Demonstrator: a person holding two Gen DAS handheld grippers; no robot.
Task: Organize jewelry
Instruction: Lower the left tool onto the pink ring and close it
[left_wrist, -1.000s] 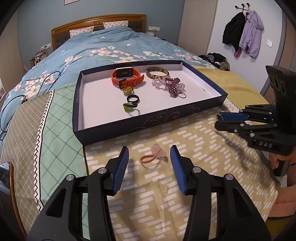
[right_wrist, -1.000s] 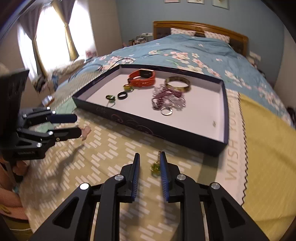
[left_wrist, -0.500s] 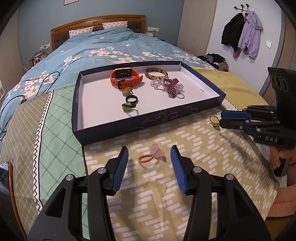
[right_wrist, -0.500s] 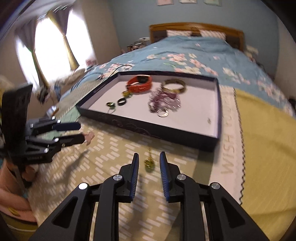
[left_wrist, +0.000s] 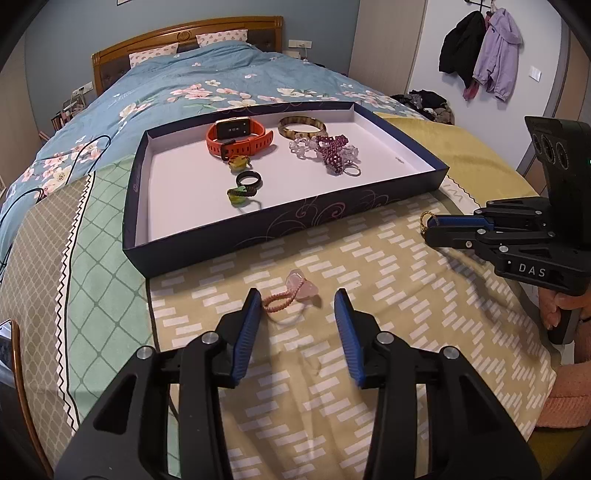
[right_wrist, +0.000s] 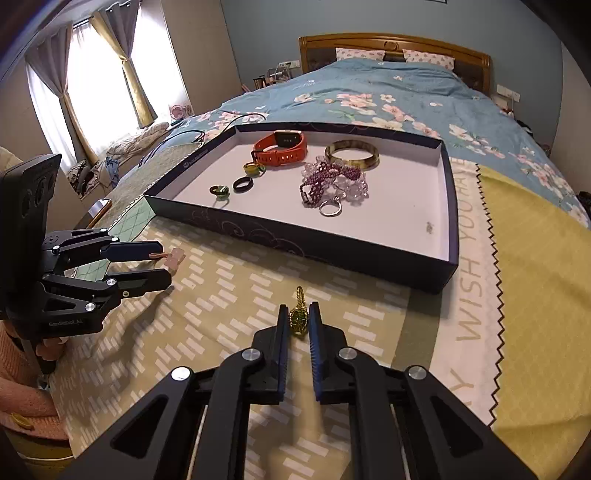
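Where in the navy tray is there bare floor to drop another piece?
The navy tray has bare white floor on its right side, beyond the purple bead bracelets, and along its left wall. The middle is crowded: orange watch, amber bangle, three rings.

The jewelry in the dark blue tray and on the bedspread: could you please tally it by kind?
Rings: 6, namely four in the dark blue tray, a pink ring and a gold-and-green ring outside it.
Beaded bracelets: tangled, at least 2.
Amber bangle: 1.
Orange-strapped watch: 1.
Total: at least 10.
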